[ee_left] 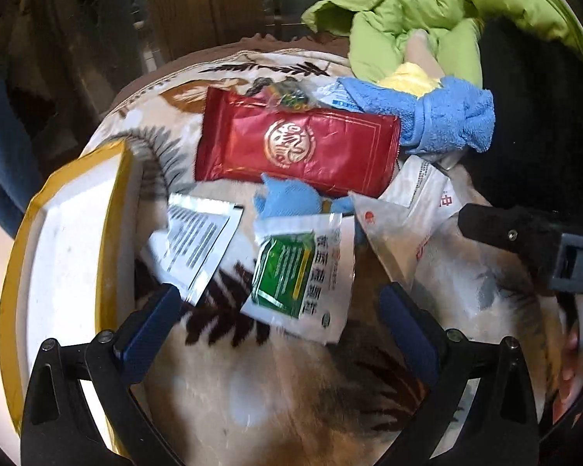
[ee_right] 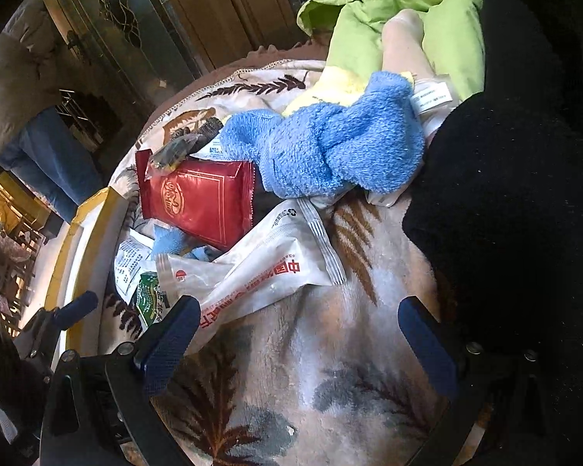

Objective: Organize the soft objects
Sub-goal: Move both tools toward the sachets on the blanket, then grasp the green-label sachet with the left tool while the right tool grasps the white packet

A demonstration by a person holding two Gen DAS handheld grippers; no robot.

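Fluffy blue towel (ee_right: pixel 322 147), knotted and bunched, lying on the leaf-print blanket (ee_right: pixel 330 349) just behind a glossy red packet (ee_right: pixel 198 202), white sachets (ee_right: pixel 268 272) scattered in front, both left hand-held gripper (ee_left: pixel 280 310) and right hand-held gripper (ee_right: pixel 295 330) spread wide, clasping nothing.

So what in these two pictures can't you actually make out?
- Red packet: its far corner sits under a small wrapped sweet, left wrist view.
- Small blue cloth: mostly hidden under the white sachets, left wrist view.
- Print on the long white pouch: too blurred to read, right wrist view.
- Black fabric: cut off by the right edge.
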